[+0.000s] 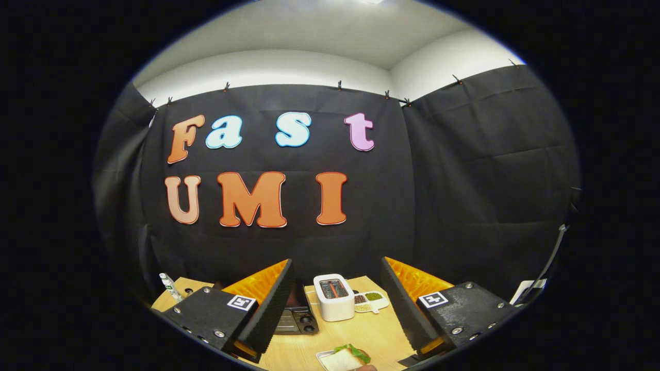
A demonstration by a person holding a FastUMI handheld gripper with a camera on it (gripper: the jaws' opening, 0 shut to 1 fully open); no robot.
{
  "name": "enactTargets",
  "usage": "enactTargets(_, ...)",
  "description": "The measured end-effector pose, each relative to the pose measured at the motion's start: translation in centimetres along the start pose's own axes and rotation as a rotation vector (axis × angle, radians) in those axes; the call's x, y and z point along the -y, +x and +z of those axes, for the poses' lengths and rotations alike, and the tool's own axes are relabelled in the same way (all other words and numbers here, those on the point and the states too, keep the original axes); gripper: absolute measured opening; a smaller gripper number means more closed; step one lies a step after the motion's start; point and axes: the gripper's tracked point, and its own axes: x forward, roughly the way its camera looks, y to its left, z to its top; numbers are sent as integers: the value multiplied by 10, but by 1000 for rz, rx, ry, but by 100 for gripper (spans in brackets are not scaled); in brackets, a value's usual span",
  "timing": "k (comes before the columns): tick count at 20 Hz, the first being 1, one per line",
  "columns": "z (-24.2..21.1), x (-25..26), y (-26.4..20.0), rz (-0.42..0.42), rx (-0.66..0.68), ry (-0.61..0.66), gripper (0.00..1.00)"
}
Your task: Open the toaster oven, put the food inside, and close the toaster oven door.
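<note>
Ribbed tongs [337,309] spread wide apart, sandwich [346,358] on a plate below, boxy toaster oven [298,314] beyond on wooden table [371,330]

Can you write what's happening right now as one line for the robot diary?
gripper: open, held high, nothing held | toaster oven: behind one finger | sandwich: on its plate, between fingers | white toaster: beyond

Light wooden table [379,330] bearing dark toaster oven [298,315], white pop-up toaster [334,297], divided dish of beans [371,301], sandwich on a white plate [346,357], small bottle [169,286] at far corner
</note>
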Motion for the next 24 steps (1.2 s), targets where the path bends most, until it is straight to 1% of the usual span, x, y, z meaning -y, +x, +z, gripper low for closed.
enactTargets(1, -2, -3, 0, -3, -2, 18, 99)
enactTargets(4, -8, -24, 2, 43, -29, 35, 99)
enactTargets(8, -14, -34, 3, 29, -22, 5, 99)
enactTargets(10, -21, -59, 7, 76, -23, 4, 99)
enactTargets(12, -29, -77, 16, 104, -24, 10, 98)
enactTargets(15, -47, -113, 30, 167, -63, 64, 99)
enactTargets(17, -59, -134, 48, 186, -67, 79, 99)
enactTargets(20, -105, -160, 75, 194, -147, 57, 99)
enactTargets(22, -139, -184, 84, 232, -210, 39, 99)
enactTargets(24, -173, -201, 90, 250, -274, 14, 99)
